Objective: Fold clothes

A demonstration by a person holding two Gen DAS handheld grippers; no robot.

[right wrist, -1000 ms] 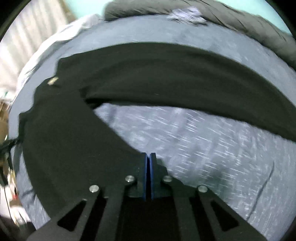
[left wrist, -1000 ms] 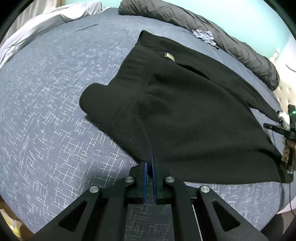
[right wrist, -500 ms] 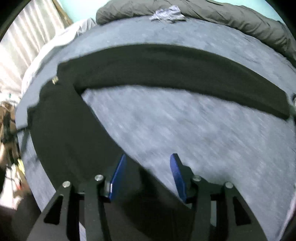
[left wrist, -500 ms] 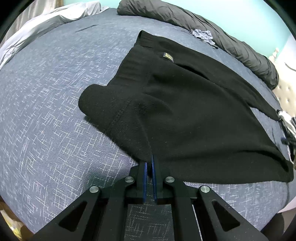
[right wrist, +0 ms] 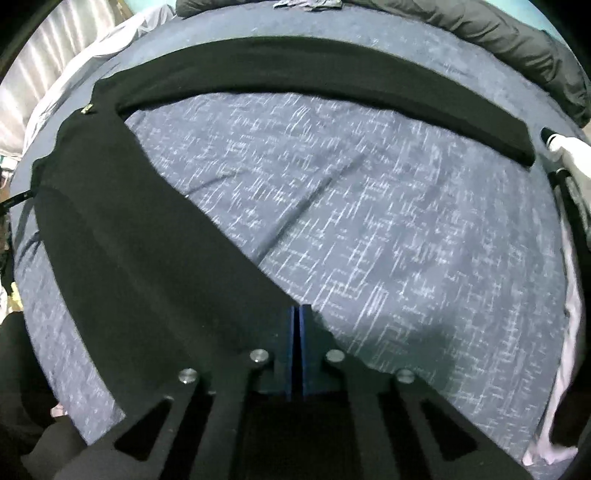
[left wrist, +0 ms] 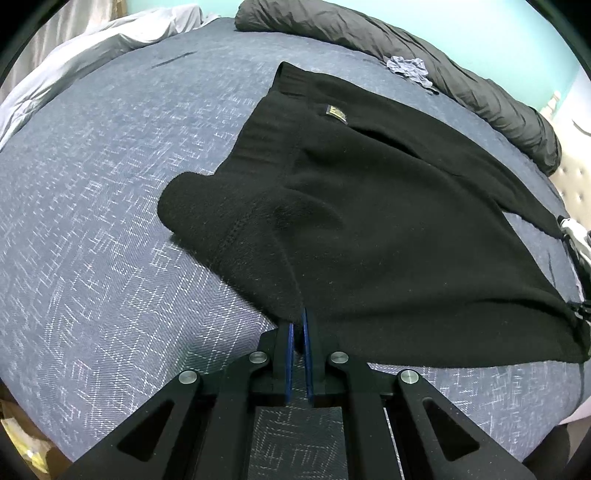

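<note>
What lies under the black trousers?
The trousers lie on the patterned blue bedspread, which shows between the two legs in the right wrist view. Anything beneath the fabric itself is covered.

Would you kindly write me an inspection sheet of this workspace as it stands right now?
Surface: bed with a blue patterned cover, creased in places.
Job's things: black trousers spread on the cover, legs splayed apart in the right wrist view, small label near the waistband.
Clutter: small crumpled grey cloth by the far edge.
Grippers: left gripper shut on the trousers' near edge; right gripper shut on a trouser leg's edge.
Cables: dark cord at the bed's right edge.
Surroundings: dark grey duvet bunched along the far side, pale sheet, turquoise wall.
</note>
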